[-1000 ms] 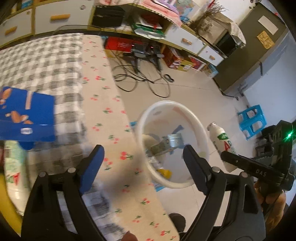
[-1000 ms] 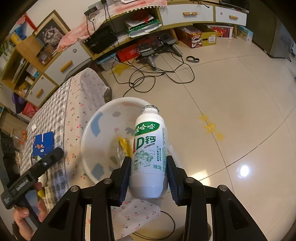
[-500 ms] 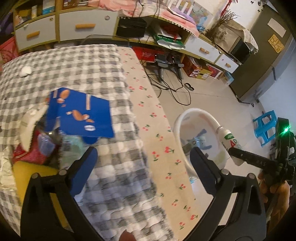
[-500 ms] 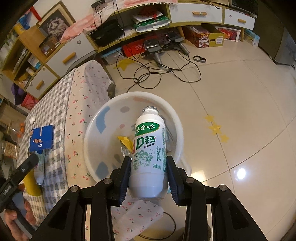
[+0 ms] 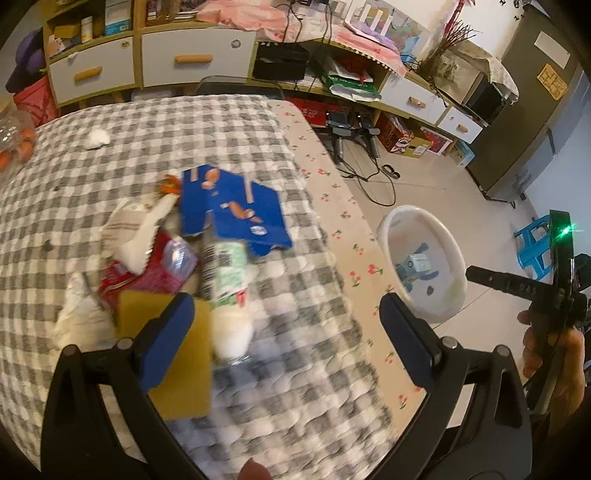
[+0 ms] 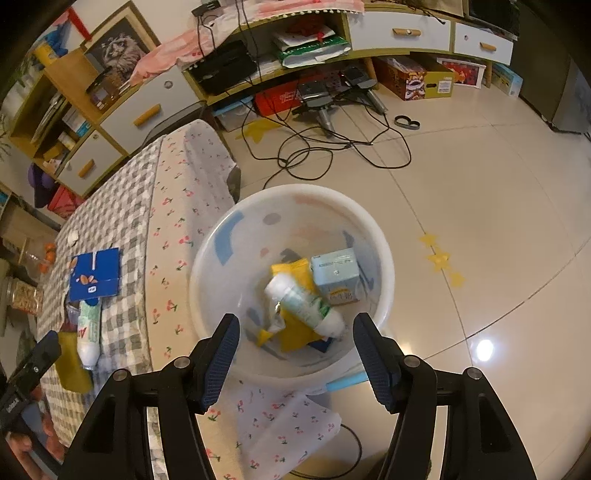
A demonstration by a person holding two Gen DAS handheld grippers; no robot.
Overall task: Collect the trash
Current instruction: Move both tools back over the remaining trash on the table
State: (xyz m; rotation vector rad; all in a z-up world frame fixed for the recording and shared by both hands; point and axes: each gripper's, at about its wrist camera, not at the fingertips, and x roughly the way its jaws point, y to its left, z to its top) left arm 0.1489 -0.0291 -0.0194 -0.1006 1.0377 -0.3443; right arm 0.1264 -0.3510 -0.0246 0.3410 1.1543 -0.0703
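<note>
My right gripper (image 6: 295, 332) hangs over the white basin (image 6: 384, 258) on the floor, its jaws opening with nothing pressed between the pads. A white bottle with a green label (image 6: 303, 308) lies tilted inside the basin, on a yellow wrapper (image 6: 291, 269) and beside a pale blue carton (image 6: 334, 275). My left gripper (image 5: 286, 310) is open above the checked tablecloth (image 5: 184, 129). Beneath it lie a second white bottle (image 5: 229, 291), a flattened blue carton (image 5: 236, 206), a yellow packet (image 5: 184, 369), a red wrapper (image 5: 147, 277) and crumpled white paper (image 5: 136, 229).
The basin (image 5: 447, 258) stands on the tiled floor just off the table's cherry-print edge (image 5: 351, 229). Black cables (image 6: 314, 155) trail across the floor toward a low drawer cabinet (image 6: 406, 33). A blue stool (image 5: 535, 240) stands past the basin. A tissue ball (image 5: 96, 138) lies farther back on the table.
The right jaws opened and the white bottle dropped from them into the basin. The left gripper swung away from the basin to above the trash pile on the table.
</note>
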